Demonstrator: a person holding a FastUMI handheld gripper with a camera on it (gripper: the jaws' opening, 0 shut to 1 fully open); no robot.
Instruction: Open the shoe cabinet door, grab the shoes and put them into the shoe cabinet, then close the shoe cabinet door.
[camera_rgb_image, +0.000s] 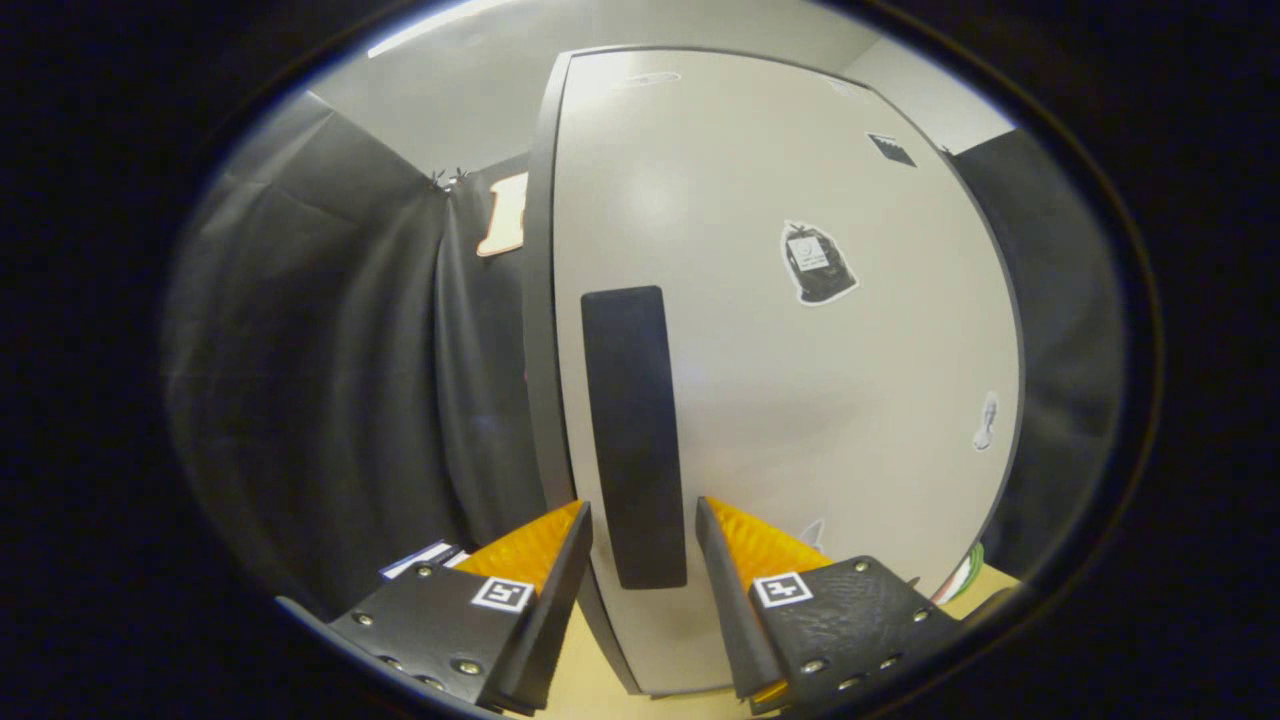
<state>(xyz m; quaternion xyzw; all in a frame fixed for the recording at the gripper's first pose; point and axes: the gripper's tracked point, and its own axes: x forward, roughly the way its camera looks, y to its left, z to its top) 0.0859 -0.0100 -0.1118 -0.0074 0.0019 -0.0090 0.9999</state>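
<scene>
Your gripper has its two fingers apart, holding nothing. The shoe cabinet door is shut, right ahead at twelve o'clock. Its dark handle stands between your fingers.

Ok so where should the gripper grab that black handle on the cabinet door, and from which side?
Take the black handle near its lower end, straight from the front. It is a tall upright bar on the cabinet door, and the open gripper already has a finger on each side of it, apart from it.
</scene>
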